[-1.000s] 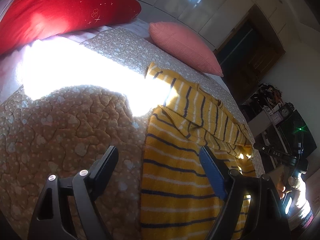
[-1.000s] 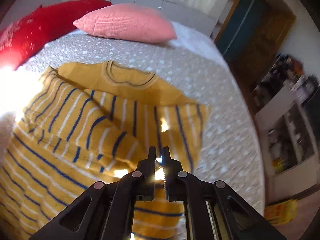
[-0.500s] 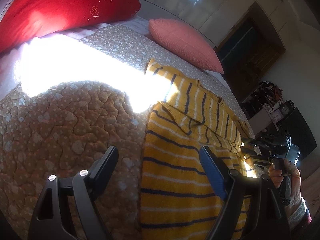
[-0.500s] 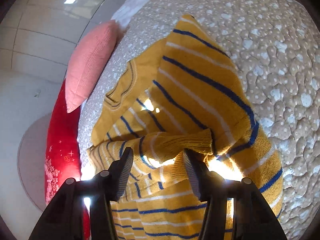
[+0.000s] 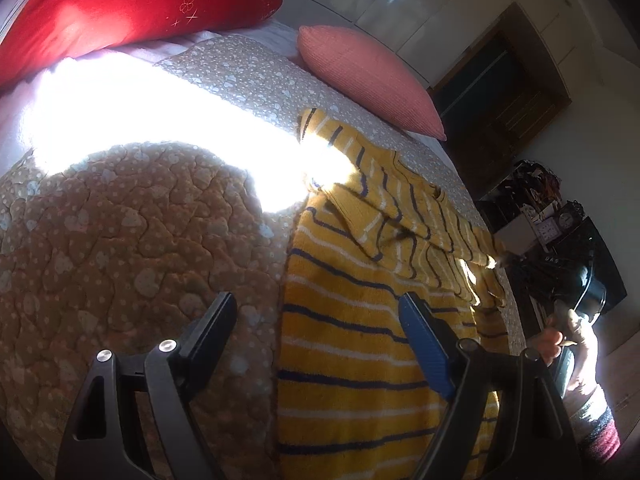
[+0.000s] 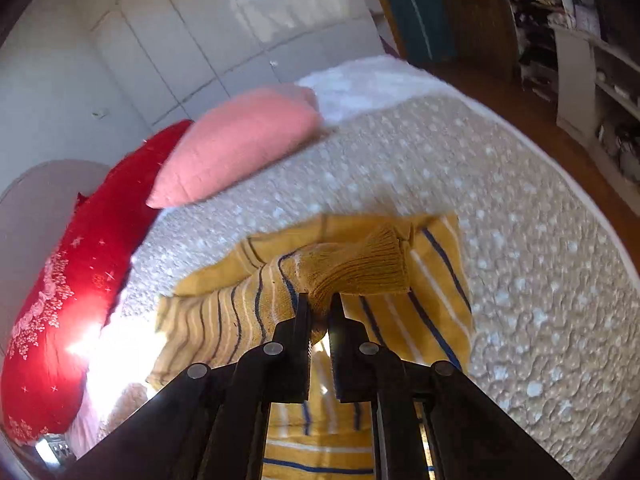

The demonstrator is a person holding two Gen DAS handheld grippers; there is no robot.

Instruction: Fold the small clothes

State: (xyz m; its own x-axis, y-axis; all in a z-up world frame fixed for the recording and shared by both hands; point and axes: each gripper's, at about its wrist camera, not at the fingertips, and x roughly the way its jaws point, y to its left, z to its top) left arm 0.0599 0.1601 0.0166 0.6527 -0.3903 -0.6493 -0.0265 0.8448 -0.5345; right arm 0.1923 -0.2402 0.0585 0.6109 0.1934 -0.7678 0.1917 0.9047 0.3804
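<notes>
Two grippers over bed (image 5: 120, 240): right gripper (image 6: 320, 308) just closed, pinching sweater (image 5: 360, 340) cuff (image 6: 360, 268); left gripper (image 5: 320, 320) spread wide, empty.

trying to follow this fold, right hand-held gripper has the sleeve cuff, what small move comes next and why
Probably carry the cuff inward across the sweater body. The right hand-held gripper has just closed and pinches the ribbed cuff, lifted off the striped body, so the sleeve is free to lay over. The left hand-held gripper hangs open above the sweater's edge, holding nothing.
</notes>
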